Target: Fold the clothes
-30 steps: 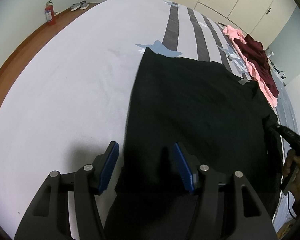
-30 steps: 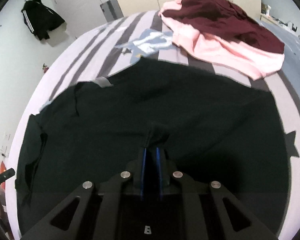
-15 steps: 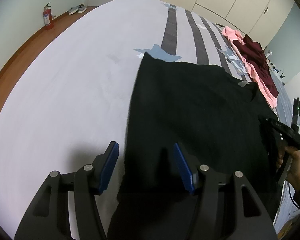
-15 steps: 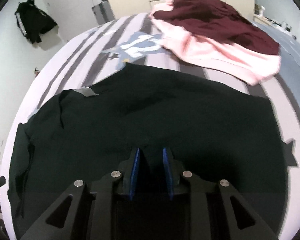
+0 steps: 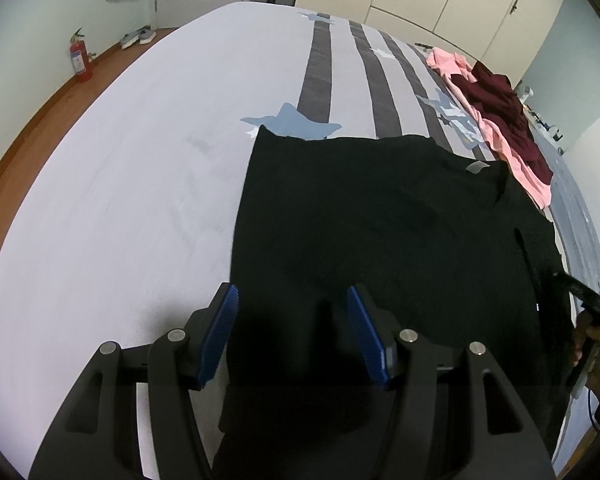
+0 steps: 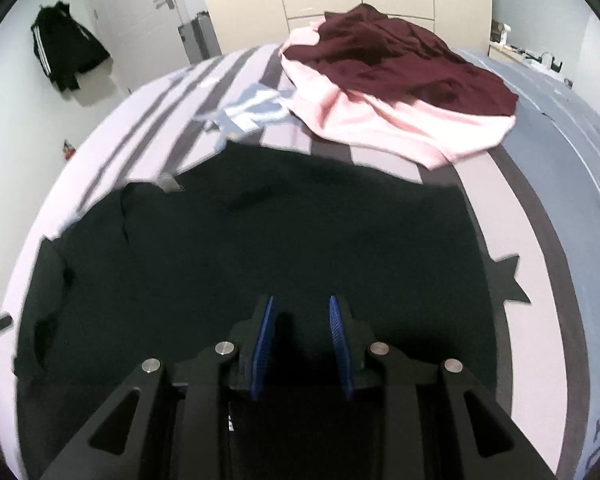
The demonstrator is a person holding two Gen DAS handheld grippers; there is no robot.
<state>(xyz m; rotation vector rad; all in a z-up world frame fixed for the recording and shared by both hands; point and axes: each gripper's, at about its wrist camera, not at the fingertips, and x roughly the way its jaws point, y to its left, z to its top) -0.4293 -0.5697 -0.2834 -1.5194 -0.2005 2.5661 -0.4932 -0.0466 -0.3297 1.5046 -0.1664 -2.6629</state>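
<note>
A black T-shirt lies spread flat on the bed, its neck label toward the far right; it also fills the right wrist view. My left gripper is open, its blue pads straddling the shirt's near left edge just above the cloth. My right gripper is open and empty, hovering over the shirt's near edge. The right gripper also shows at the right edge of the left wrist view, held in a hand beside the shirt's sleeve.
A pink garment with a maroon one on top lies beyond the shirt. The bed cover is pale with grey stripes and stars. A fire extinguisher stands on the floor far left. Wardrobes line the back wall.
My right gripper, shut on a pinch of the black shirt a second ago, has opened and let it go. Both grippers have lifted and drawn back slightly.
</note>
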